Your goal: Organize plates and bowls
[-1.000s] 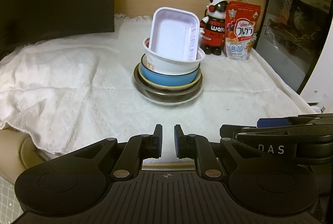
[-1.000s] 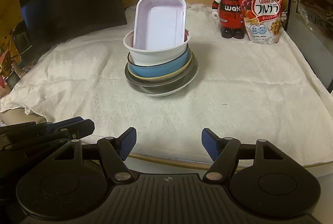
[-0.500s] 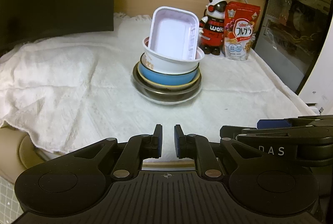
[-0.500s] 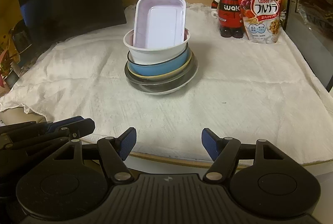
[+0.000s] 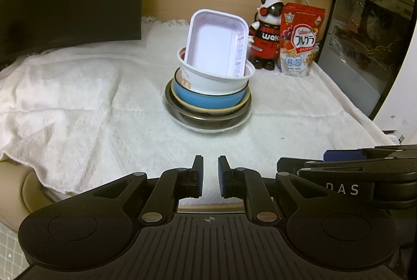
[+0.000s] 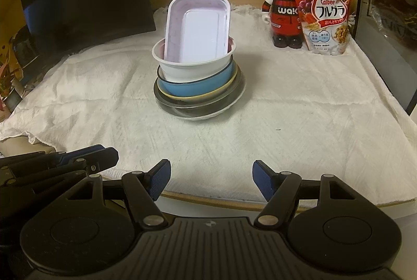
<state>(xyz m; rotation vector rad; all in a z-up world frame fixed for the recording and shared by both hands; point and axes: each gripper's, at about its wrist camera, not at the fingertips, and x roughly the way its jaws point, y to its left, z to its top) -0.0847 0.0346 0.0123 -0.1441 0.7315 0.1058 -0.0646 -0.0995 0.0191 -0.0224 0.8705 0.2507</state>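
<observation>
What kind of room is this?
Probably a home kitchen counter: stacked bowls on a white cloth, a cereal bag, and what looks like an oven alongside.

One tray (image 5: 217,43), one cup (image 5: 216,82), three nested bowls (image 5: 208,100), one plate (image 5: 208,127).

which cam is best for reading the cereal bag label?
Right wrist. The cereal bag faces the lens nearly square and large, so its front print reads clearly. The left wrist view shows the same bag smaller, farther back and slightly angled, its lettering harder to read.

black grippers (image 5: 210,170) – blue pads (image 6: 262,182), silver screws
</observation>
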